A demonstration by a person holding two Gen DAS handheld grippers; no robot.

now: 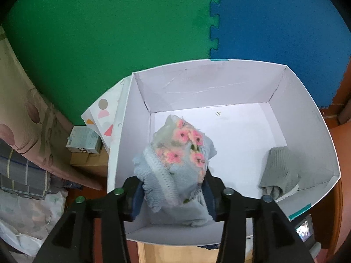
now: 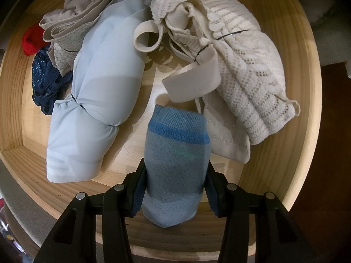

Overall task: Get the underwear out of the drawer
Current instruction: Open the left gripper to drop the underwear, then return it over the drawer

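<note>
Green and blue foam mats back a white box [image 1: 307,118]; the left gripper [image 1: 173,195] hangs over it, jaws loosening around floral underwear [image 1: 177,162] — the drop-off. In the wooden drawer [image 2: 307,87], the right gripper [image 2: 174,188] clamps a blue pair [image 2: 175,153] at six o'clock — lift comes next.

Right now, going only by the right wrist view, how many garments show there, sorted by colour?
pale blue roll: 1
blue mesh piece, held in the right claw: 1
cream lace pile, counted as one: 1
beige-grey bundle: 1
navy piece: 1
red piece: 1
Total: 6
</note>
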